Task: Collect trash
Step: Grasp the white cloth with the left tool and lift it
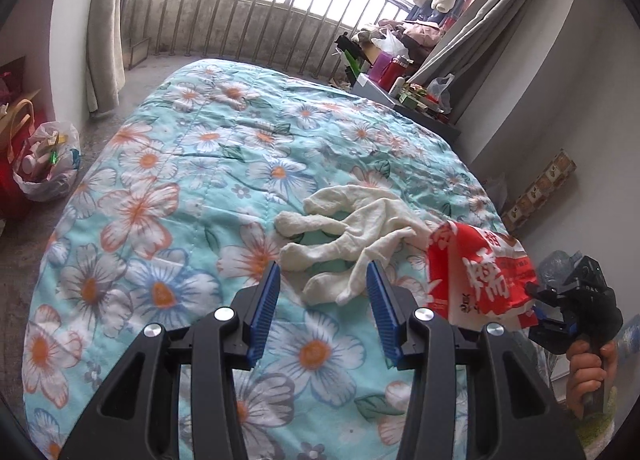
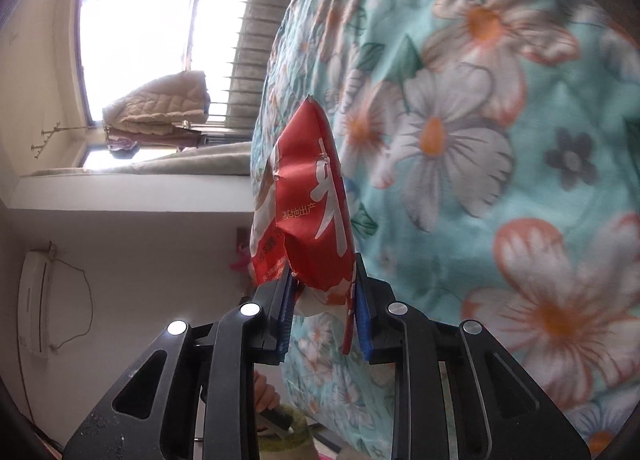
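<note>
1. My right gripper (image 2: pixel 324 292) pinches a red snack wrapper (image 2: pixel 308 204) by its crumpled bottom edge, holding it in the air off the right side of the bed (image 1: pixel 168 188).

2. My left gripper (image 1: pixel 322 300) hangs over the floral quilt with its jaws wide apart and nothing between them.

3. By my judgement the wrapper is light, thin and crinkly; it looks empty, slick and apt to slide from the pads. The folded, doubled seam now between the pads seems the safest place to hold.

4. A rumpled white cloth (image 1: pixel 352 236) lies on the quilt just ahead of my left gripper, near the wrapper. Whether it counts as trash I cannot tell; it is soft and would bunch if pinched.

5. A plastic trash bag (image 1: pixel 48 164), already part-filled, sits on the floor beyond the bed's left side, well apart from the wrapper.

6. The bed itself stands between wrapper and bag; the carry likely crosses over the quilt and cloth.
</note>
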Action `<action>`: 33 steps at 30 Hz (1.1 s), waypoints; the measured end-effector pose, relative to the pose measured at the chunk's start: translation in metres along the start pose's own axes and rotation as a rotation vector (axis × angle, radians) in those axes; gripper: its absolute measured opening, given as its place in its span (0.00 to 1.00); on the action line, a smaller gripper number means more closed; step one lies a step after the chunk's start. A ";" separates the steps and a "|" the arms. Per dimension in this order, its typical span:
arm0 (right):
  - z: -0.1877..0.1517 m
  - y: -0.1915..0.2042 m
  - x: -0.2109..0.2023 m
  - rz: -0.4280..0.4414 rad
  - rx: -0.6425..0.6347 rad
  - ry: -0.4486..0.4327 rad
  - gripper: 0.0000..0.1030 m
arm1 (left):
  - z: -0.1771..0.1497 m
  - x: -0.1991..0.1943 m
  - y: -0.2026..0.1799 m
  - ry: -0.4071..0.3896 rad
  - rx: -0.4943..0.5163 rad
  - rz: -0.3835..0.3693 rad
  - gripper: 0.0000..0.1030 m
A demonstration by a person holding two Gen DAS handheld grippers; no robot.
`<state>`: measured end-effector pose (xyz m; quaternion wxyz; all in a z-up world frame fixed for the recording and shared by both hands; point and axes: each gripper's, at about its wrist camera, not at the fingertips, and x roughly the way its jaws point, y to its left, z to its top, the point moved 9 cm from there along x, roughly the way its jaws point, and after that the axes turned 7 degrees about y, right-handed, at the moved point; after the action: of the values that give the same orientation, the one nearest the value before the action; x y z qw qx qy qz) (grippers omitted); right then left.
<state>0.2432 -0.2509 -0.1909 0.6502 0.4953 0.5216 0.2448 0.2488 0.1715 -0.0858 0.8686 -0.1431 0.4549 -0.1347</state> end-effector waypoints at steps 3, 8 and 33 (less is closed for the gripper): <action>-0.010 -0.014 -0.011 0.010 0.022 -0.015 0.23 | 0.001 0.001 -0.003 0.001 0.018 0.017 0.42; -0.014 -0.028 -0.025 0.047 0.063 -0.047 0.23 | 0.009 0.007 -0.032 -0.010 0.099 0.013 0.42; -0.024 -0.053 -0.068 0.111 0.087 -0.087 0.23 | 0.033 0.128 -0.108 0.070 0.537 0.268 0.42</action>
<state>0.1880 -0.3184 -0.2079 0.6354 0.5614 0.4748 0.2360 0.3358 0.0290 -0.1240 0.8692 0.1575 0.4476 -0.1393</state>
